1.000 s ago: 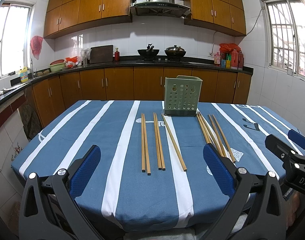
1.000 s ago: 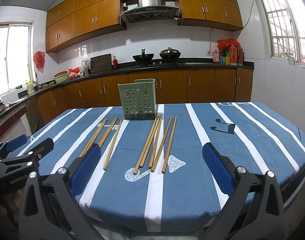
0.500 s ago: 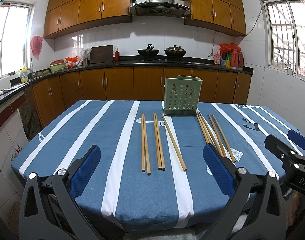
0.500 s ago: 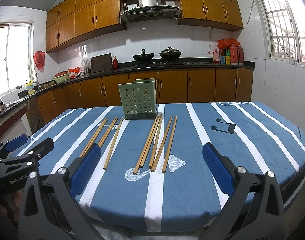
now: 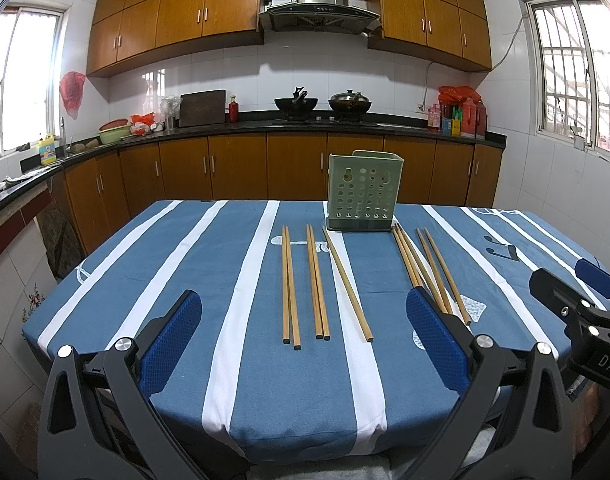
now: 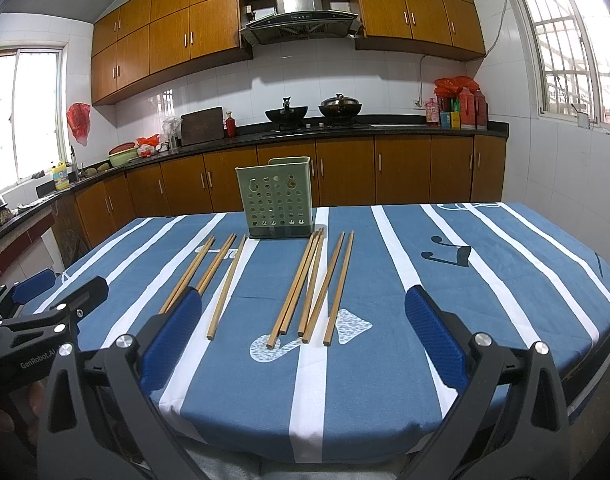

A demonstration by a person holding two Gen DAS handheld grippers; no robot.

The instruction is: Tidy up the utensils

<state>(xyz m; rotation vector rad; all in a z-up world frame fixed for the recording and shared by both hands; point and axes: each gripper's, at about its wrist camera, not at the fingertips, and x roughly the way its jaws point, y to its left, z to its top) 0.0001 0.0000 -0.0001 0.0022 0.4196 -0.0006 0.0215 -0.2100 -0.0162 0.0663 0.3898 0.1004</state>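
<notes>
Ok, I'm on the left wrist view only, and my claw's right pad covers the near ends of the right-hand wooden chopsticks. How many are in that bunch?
Observer: In the right wrist view I count five brown wooden chopsticks there. Their near ends lie free on the blue-and-white striped tablecloth, around its white note print.
Operator: I only see the edge of the right claw. Is it carrying anything?
Observer: No. The right claw is open, with nothing between its blue pads, and that bunch lies straight ahead of it.
</notes>
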